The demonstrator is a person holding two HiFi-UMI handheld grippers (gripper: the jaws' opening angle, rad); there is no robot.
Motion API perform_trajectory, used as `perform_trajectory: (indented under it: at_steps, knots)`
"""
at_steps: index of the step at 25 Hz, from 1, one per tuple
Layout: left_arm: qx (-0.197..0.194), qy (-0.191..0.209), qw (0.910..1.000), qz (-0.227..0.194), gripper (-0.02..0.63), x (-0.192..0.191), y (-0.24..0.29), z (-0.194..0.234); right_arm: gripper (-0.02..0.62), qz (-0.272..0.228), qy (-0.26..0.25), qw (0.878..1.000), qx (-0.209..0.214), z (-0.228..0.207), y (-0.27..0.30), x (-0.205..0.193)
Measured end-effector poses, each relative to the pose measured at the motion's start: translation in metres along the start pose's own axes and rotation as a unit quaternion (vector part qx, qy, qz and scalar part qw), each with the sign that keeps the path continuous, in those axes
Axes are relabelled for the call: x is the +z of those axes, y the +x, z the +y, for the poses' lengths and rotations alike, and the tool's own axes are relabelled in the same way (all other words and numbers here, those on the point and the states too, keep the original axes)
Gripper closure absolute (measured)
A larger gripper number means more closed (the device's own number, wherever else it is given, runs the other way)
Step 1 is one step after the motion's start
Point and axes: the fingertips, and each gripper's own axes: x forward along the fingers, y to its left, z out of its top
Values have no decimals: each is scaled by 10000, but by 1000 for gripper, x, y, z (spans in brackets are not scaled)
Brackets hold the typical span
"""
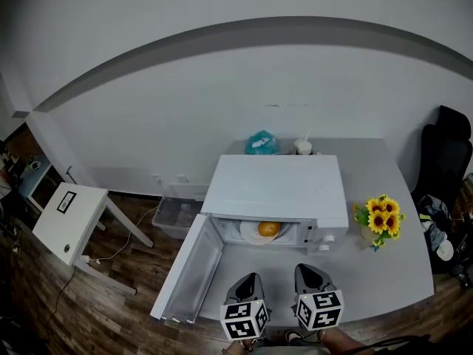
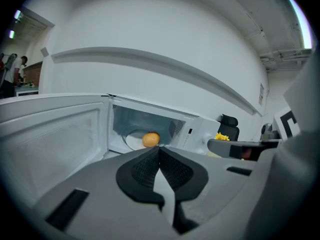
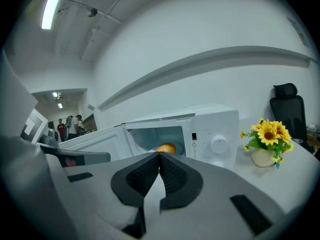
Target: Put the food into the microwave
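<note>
A white microwave (image 1: 281, 191) stands on the grey table (image 1: 384, 272) with its door (image 1: 188, 272) swung wide open to the left. Inside, an orange round food (image 1: 268, 228) lies on a white plate (image 1: 251, 232); it also shows as the food (image 2: 151, 139) in the left gripper view and the food (image 3: 166, 148) in the right gripper view. My left gripper (image 1: 247, 283) and right gripper (image 1: 310, 276) hover side by side near the table's front edge, well short of the microwave. Both are shut with nothing between the jaws, as the left gripper (image 2: 159, 148) and right gripper (image 3: 159, 155) show.
A pot of sunflowers (image 1: 380, 219) stands right of the microwave. Behind it sit a teal bag (image 1: 261, 143) and a cup with a straw (image 1: 302, 146). A black office chair (image 1: 447, 161) is at far right, a white side table (image 1: 70, 219) on the floor at left, a clear bin (image 1: 174, 217) beneath.
</note>
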Motion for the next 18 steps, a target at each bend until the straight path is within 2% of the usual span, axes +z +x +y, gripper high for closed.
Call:
perform_trajectory:
  at_steps: [18]
  knots:
    - [71, -58, 9999, -96, 603, 3, -10, -6, 578, 24, -246, 9992, 316, 16, -9, 1]
